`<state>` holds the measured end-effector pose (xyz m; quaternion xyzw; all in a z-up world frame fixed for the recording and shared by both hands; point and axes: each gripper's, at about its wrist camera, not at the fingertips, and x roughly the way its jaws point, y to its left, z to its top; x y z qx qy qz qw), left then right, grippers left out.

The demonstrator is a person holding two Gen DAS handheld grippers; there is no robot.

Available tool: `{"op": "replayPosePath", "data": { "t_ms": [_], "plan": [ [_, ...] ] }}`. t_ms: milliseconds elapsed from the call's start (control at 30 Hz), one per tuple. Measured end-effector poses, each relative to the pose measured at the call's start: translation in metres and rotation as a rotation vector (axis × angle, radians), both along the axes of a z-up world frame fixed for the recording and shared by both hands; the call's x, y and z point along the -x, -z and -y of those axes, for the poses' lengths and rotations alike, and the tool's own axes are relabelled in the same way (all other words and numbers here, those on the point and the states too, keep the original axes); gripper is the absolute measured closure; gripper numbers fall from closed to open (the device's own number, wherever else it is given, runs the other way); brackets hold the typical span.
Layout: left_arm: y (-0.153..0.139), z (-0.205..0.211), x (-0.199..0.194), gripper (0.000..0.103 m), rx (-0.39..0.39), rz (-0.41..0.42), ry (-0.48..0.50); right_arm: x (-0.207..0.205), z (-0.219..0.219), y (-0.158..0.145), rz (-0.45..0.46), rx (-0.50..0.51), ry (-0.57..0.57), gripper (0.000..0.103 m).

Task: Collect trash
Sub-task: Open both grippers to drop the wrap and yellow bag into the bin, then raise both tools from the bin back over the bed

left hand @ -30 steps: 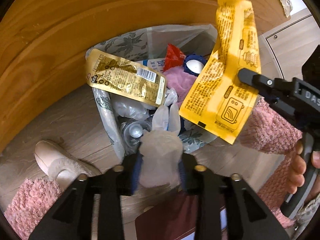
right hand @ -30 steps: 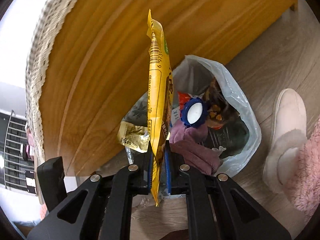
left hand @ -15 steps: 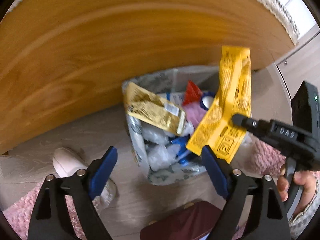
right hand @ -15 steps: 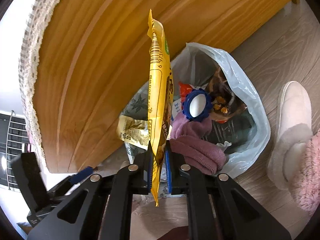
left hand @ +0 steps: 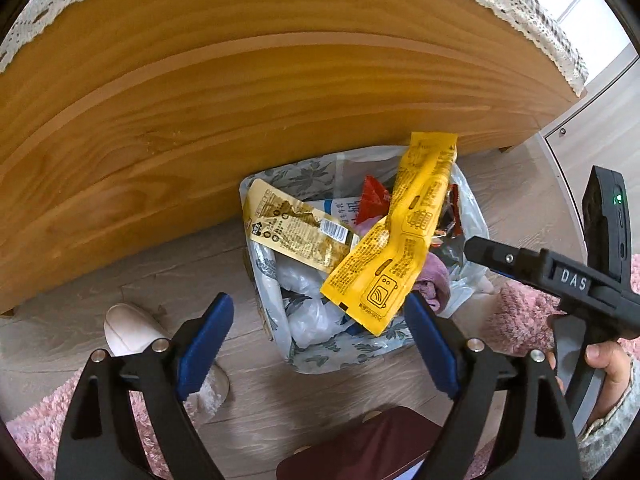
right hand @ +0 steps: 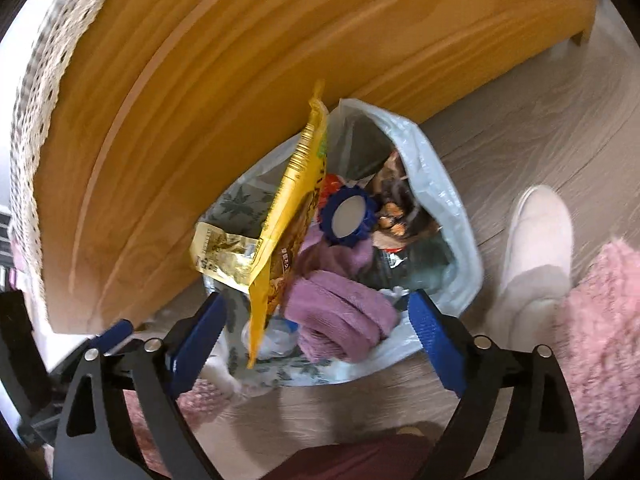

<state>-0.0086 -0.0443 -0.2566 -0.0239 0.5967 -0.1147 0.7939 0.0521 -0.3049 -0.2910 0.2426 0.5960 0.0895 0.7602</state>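
A pale plastic trash bag [left hand: 360, 354] with a leaf print stands open on the wood floor, full of wrappers, a purple cloth [right hand: 340, 312] and a blue lid [right hand: 347, 216]. A long yellow wrapper [left hand: 396, 240] hangs free over the bag's mouth, clear of both grippers; it also shows in the right wrist view [right hand: 292, 216]. A gold wrapper [left hand: 296, 228] lies across the bag's rim. My left gripper [left hand: 318, 344] is open and empty above the bag. My right gripper [right hand: 316, 336] is open above the bag; its body shows in the left wrist view [left hand: 560, 280].
A large wooden furniture panel [left hand: 240, 100] with a lace cover rises just behind the bag. A white slipper [right hand: 532, 252] and a pink fluffy rug [right hand: 600, 320] lie on the floor beside the bag. A dark red object [left hand: 360, 448] sits below my grippers.
My left gripper let go of the pale glove it held and opened, then pulled back. My right gripper opened and released the yellow wrapper, which now drops toward the bag.
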Motion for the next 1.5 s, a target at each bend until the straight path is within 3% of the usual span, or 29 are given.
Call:
{"op": "replayPosePath", "data": {
  "t_ms": [33, 300, 367, 467, 1067, 1300, 1500],
  "plan": [
    [-0.001, 0.000, 0.001, 0.019, 0.000, 0.004, 0.002, 0.001, -0.001, -0.002, 0.011, 0.031, -0.005, 0.008],
    [-0.007, -0.003, 0.005, 0.018, 0.005, 0.040, -0.009, 0.010, -0.002, -0.021, 0.106, 0.129, -0.029, 0.008],
    [-0.011, -0.006, 0.006, 0.010, 0.017, 0.057, -0.017, 0.011, -0.001, -0.029, 0.142, 0.158, -0.045, 0.008],
    [-0.022, -0.007, 0.009, 0.009, 0.034, 0.097, -0.021, 0.013, -0.005, -0.037, 0.183, 0.190, -0.068, 0.008],
    [-0.067, -0.012, 0.018, 0.008, 0.054, 0.205, -0.044, 0.021, -0.006, -0.073, 0.271, 0.251, -0.112, 0.008],
    [-0.081, -0.014, 0.020, 0.008, 0.072, 0.227, -0.052, 0.026, -0.012, -0.094, 0.340, 0.303, -0.149, 0.008],
    [-0.103, -0.016, 0.022, 0.008, 0.084, 0.294, -0.064, 0.030, -0.015, -0.119, 0.436, 0.348, -0.175, 0.008]
  ]
}}
